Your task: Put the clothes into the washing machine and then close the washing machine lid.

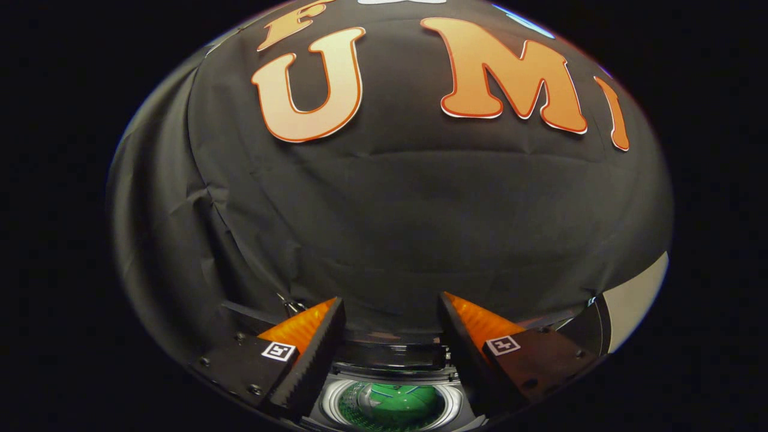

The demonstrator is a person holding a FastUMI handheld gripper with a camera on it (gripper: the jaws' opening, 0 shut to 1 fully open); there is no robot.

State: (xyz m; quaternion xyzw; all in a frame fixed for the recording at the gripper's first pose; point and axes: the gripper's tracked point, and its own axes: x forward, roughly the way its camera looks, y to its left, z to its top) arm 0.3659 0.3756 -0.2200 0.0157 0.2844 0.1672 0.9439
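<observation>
The claw (391,312) is held spread wide, nothing gripped, no cloth on either finger. It is raised above the washing machine (390,375) and aimed mostly at the black booth wall (408,210) behind it. The machine is seen low between the fingers, just below and ahead of them: round drum opening (393,405) with a pale ring rim, lid apparently up, since the drum interior is exposed. Something green (399,399) lies inside the drum; it is judged to be the clothes, or part of them, already dropped in, though it is too small and distorted to confirm as fabric. A dark band at the far side of the opening (390,354) is possibly the raised lid or the control panel; which one cannot be told. A pale surface (636,300) is visible far right past the wall cloth. Step in hand, as judged: load done or nearly done, claw released and lifted clear, lid closing not yet done. The next move likely calls for the claw to be brought down to the far side of the opening, the lid edge to be located, then pushed or pulled forward and down until seated. Risk noted: lid position not confirmed from this angle, so the approach should be checked before contact. Whether more clothes remain outside the machine cannot be told.
</observation>
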